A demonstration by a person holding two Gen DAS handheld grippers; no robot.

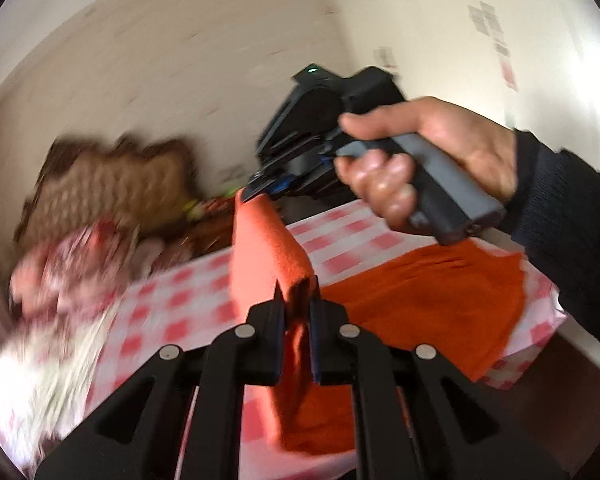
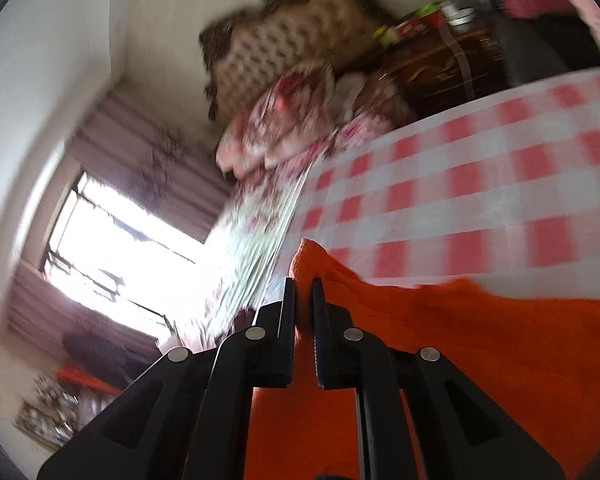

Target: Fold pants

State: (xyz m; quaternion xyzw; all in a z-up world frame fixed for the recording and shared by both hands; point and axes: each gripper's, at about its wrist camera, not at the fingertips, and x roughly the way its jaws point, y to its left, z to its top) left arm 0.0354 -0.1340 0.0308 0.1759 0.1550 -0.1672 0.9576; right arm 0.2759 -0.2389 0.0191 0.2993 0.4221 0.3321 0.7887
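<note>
orange pants (image 1: 420,300) of a soft, fleecy cloth, partly lifted off a table covered in a red and white checked cloth (image 1: 172,304). one edge of the fabric rises as a taut folded band, pinched at both ends, while the rest lies spread and wrinkled on the checked surface. in the right wrist view the same orange cloth (image 2: 480,340) fills the lower right, draped over the checks

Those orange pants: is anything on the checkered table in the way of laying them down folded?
Nothing visible. Both the left gripper and right gripper are clamped on the orange pants, and the checkered tablecloth beyond shows bare, though the frames are blurred.
</note>
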